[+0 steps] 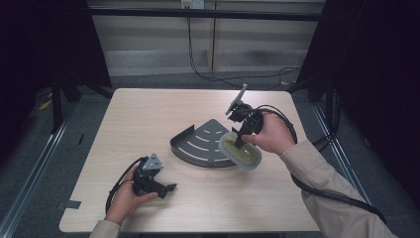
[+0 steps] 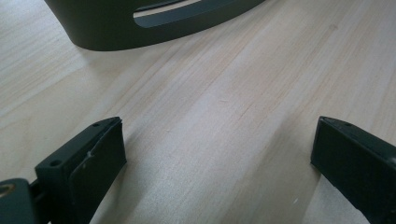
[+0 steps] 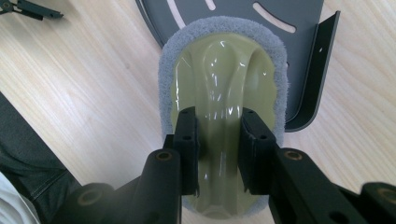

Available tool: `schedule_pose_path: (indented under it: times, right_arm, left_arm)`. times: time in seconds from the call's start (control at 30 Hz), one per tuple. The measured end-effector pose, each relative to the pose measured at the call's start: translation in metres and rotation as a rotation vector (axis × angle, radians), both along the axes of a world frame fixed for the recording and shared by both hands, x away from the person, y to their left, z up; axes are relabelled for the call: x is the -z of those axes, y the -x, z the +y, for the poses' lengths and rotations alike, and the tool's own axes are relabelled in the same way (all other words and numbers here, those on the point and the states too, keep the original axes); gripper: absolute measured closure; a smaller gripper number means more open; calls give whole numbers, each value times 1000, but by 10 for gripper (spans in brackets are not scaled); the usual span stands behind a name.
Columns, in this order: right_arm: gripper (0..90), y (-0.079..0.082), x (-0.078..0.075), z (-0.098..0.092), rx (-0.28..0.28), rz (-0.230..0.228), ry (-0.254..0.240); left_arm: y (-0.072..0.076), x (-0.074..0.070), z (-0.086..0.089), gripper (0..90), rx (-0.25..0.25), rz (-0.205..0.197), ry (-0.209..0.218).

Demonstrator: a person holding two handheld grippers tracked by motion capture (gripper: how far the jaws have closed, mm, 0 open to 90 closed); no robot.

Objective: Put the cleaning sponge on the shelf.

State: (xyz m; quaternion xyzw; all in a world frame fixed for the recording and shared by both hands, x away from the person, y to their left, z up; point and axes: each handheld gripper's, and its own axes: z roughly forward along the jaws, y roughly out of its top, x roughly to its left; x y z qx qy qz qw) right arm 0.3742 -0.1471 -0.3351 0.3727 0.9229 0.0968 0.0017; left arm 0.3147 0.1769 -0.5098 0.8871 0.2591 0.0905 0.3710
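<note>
At rack's [image 1: 198, 144] right edge, R gripper [image 3: 218, 140] jaws pinch scrubber [image 3: 224, 74] ridge; L gripper [image 2: 219, 163] jaws spread, idle. Risk: slick ridge slips w/ pressure.

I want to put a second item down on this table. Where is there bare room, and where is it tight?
Bare wood lies along the far edge of the table, behind the dark slotted corner shelf, and along the near edge between the two forearms. The left side is free beyond the left gripper. It is crowded at the centre-right, where the right gripper holds the scrubbing pad against the shelf.
</note>
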Motion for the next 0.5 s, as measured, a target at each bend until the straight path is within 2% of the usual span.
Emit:
schedule_pose_path:
  times: [0.5]
  right_arm:
    - [716,-26,1,1,32,-4,19]
  left_arm:
    - [0,0,0,25,-1,0,2]
